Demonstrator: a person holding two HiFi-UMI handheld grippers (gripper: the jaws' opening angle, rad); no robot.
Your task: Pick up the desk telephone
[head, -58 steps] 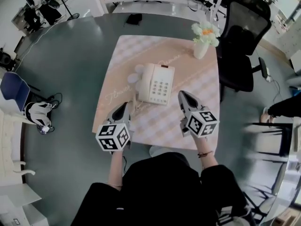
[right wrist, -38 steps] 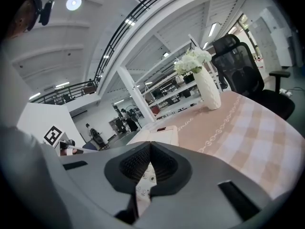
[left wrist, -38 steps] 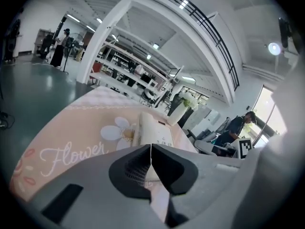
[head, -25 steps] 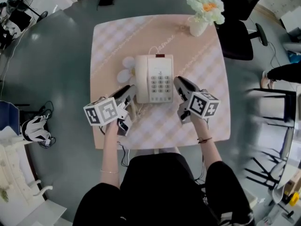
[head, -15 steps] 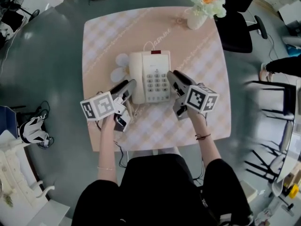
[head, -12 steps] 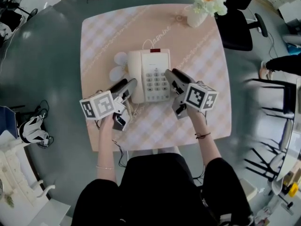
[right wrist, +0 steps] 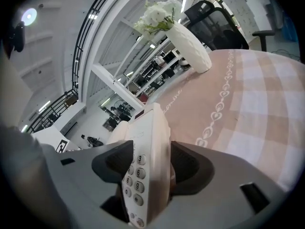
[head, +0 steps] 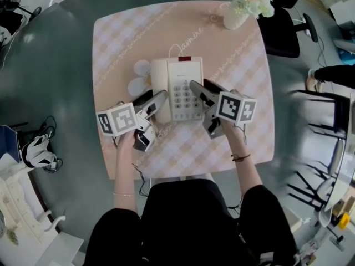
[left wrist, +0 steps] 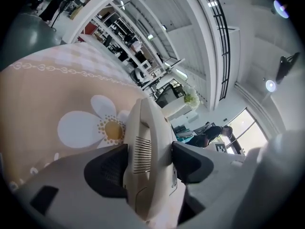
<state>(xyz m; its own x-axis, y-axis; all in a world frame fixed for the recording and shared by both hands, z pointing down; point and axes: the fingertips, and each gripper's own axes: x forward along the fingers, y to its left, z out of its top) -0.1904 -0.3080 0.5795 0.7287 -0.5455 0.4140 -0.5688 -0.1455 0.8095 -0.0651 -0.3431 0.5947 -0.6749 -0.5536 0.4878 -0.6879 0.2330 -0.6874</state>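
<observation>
Your left gripper [head: 157,95] has just been opening. Its dark, ribbed pads stand wide apart either side of the cream plastic handset [left wrist: 147,142] without clamping it. The boxy desk telephone [head: 178,75] lies flat mid-table on the peach checked tablecloth [head: 238,54]. Your right gripper [head: 199,86] has also just opened, and it loosely straddles the phone's keypad edge. Only the left gripper view shows the handset's slotted grille. Only the right gripper view lets you read the round keys [right wrist: 135,175] and see the white vase [right wrist: 190,46] side-on.
</observation>
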